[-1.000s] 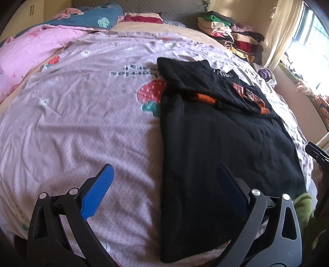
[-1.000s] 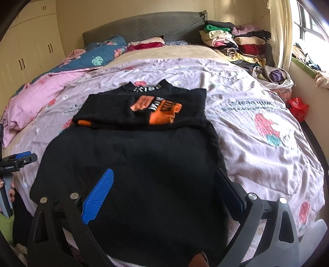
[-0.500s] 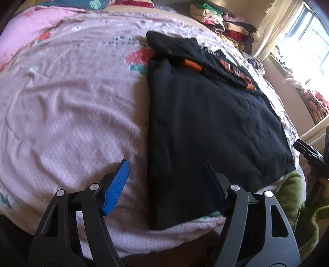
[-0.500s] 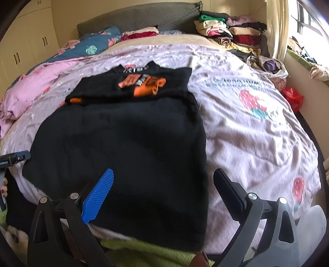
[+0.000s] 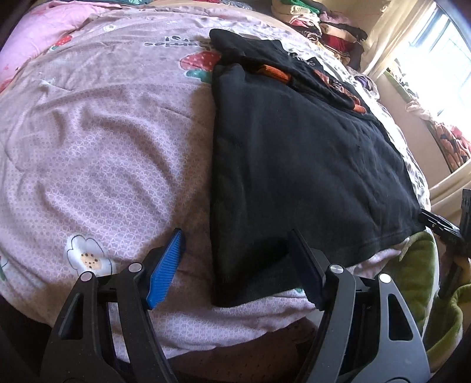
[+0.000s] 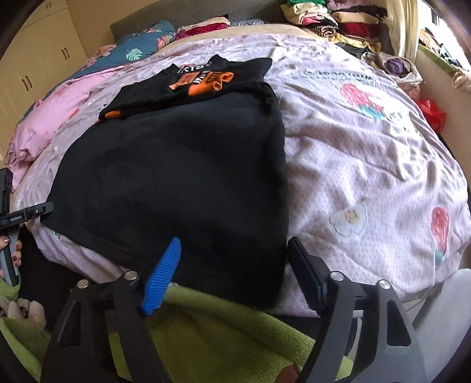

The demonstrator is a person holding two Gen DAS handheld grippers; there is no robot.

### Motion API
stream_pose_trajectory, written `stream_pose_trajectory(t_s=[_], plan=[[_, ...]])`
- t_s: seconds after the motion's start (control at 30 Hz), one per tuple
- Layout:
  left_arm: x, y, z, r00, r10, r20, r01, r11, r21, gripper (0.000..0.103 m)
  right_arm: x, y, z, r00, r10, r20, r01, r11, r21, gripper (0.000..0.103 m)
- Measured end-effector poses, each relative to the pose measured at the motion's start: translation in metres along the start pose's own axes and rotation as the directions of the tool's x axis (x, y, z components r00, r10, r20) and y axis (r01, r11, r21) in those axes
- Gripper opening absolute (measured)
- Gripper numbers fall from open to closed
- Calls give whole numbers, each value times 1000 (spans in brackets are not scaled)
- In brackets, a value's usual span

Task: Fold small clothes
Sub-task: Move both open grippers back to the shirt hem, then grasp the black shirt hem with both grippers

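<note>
Here my left gripper [image 5: 235,262] jaws sit spread, right gripper [image 6: 232,265] jaws closing over black shirt [image 6: 182,176] hem corners, shirt lengthwise on bed [image 6: 368,165], neck end far, pad contact unclear.

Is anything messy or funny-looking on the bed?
Mostly tidy. The black shirt lies flat on the pink quilt, but its near hem hangs over the bed's edge, and its folded-down top shows a crumpled orange bit. A pile of clothes sits heaped at the far corner.
</note>
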State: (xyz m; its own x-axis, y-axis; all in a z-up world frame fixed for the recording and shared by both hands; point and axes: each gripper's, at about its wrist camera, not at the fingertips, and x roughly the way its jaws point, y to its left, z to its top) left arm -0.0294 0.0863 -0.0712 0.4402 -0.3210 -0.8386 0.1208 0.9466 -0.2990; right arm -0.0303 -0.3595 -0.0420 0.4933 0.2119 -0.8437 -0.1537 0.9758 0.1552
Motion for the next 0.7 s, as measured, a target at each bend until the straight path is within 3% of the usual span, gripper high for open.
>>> stream_pose_trajectory(t_s=[0.1, 0.27, 0.5, 0.53, 0.6, 0.7], plan=[[0, 2, -2, 1000, -1, -2, 1, 1000, -4, 64, 5, -5, -6, 1000, 4, -24, -4, 1000, 2, 53], [1, 2, -2, 1000, -1, -2, 1, 1000, -7, 64, -4, -2, -10, 999, 34, 5, -34, 999, -29, 10], [-1, 4, -2, 1000, -13, 9, 14, 999, -34, 62, -30, 5, 1, 978, 160, 132, -153, 986, -63, 8], [-2, 4, -3, 1000, -11, 11, 11, 999, -34, 59, -33, 4, 4, 972, 176, 155, -168, 984, -60, 8], [-3, 4, -3, 1000, -27, 13, 28, 999, -40, 35, -37, 4, 11, 965, 185, 187, -177, 983, -54, 8], [-4, 0, -3, 998, -55, 5, 55, 998, -40, 23, -40, 4, 19, 959, 179, 219, -173, 984, -47, 8]])
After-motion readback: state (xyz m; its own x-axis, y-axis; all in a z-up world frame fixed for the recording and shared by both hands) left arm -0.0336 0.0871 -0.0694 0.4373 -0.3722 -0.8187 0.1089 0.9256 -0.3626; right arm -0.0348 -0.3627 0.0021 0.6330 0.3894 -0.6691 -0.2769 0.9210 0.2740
